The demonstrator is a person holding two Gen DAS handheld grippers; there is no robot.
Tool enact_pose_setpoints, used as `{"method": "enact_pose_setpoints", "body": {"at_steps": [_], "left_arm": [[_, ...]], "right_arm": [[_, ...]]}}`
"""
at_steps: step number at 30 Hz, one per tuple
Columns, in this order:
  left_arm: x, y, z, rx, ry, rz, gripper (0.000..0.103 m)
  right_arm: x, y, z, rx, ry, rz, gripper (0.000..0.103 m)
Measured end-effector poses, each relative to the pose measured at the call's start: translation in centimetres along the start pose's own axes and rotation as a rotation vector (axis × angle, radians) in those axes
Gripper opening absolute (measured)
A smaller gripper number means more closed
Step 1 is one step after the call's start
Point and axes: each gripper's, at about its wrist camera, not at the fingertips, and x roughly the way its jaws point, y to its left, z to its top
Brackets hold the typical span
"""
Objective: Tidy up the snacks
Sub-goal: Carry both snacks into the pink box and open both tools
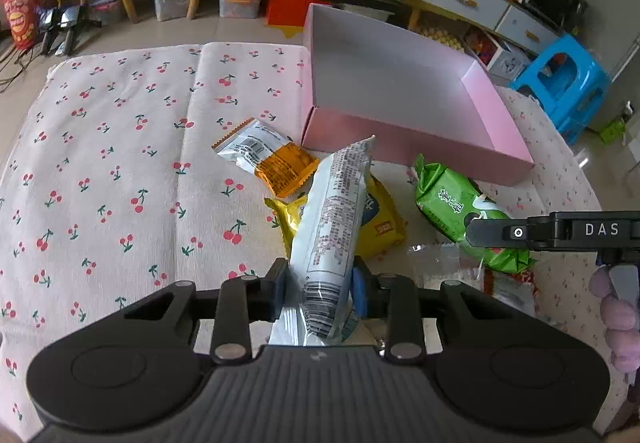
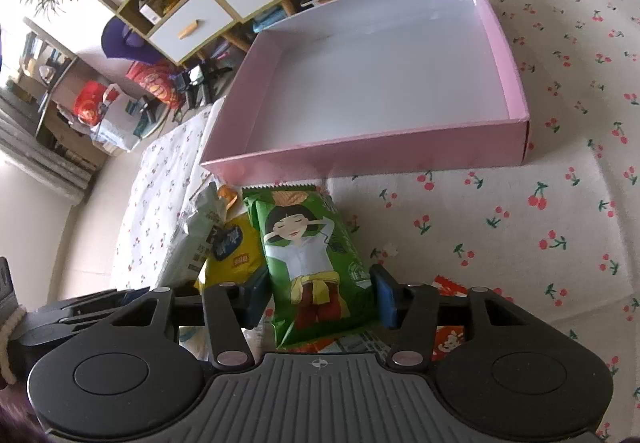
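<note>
Snacks lie in a loose heap on the cherry cloth (image 1: 120, 171), just in front of the near wall of the pink box (image 2: 360, 157).

Hidden or unclear: lower end of the white pack (image 1: 332, 227) runs behind the left gripper's body. The yellow pack (image 1: 380, 223) is mostly covered by the white one. Text on all packs is too small to read. A red-printed wrapper (image 2: 450, 339) under the green pack (image 2: 316, 263) is mostly covered — kind not determinable. In the left view the right gripper (image 2: 322, 299) enters only as a black finger from the right edge, over the green pack.

Left gripper (image 1: 320, 289): jaws pressed in on the white pack, which stands tilted up between the pads, its top end leaning toward the box.

Right gripper: green pack sits between the jaws. Left pad appears to touch its edge; at the right pad a thin gap seems to remain — cannot tell if it is pinched.

Orange-and-silver pack (image 1: 266, 159) lies flat, apart from both grippers, left of the box corner.
</note>
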Motion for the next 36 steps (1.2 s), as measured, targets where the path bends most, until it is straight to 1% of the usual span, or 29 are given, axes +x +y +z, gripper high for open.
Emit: {"method": "enact_pose_setpoints", "body": {"at_steps": [5, 9, 13, 19, 26, 33, 36], "left_arm": [[-0.6, -0.2, 0.1, -0.024, -0.013, 0.0, 0.027], [-0.9, -0.2, 0.3, -0.046, -0.019, 0.0, 0.027], [-1.0, -0.4, 0.4, -0.061, -0.022, 0.006, 0.027], [-1.7, -0.8, 0.6, -0.064, -0.051, 0.0, 0.027], [-2.3, -1.3, 1.0, -0.07, -0.093, -0.005, 0.027], [-2.7, -1.7, 2.0, -0.099, -0.148, 0.006, 0.027], [-2.5, -2.3, 2.8, -0.082, -0.172, 0.018, 0.027]], "right_arm": [[-0.6, -0.4, 0.1, 0.029, -0.001, 0.002, 0.05], [-0.6, -0.6, 0.2, 0.077, 0.031, 0.013, 0.049], [-0.8, -1.0, 0.2, 0.113, 0.035, 0.023, 0.049], [-2.0, -1.7, 0.6, 0.164, 0.016, 0.081, 0.049], [-3.5, -1.9, 0.9, 0.201, -0.025, 0.119, 0.049], [-5.3, -2.4, 2.0, 0.243, -0.11, 0.128, 0.049], [-6.0, -2.9, 2.5, 0.253, -0.153, 0.123, 0.049]]}}
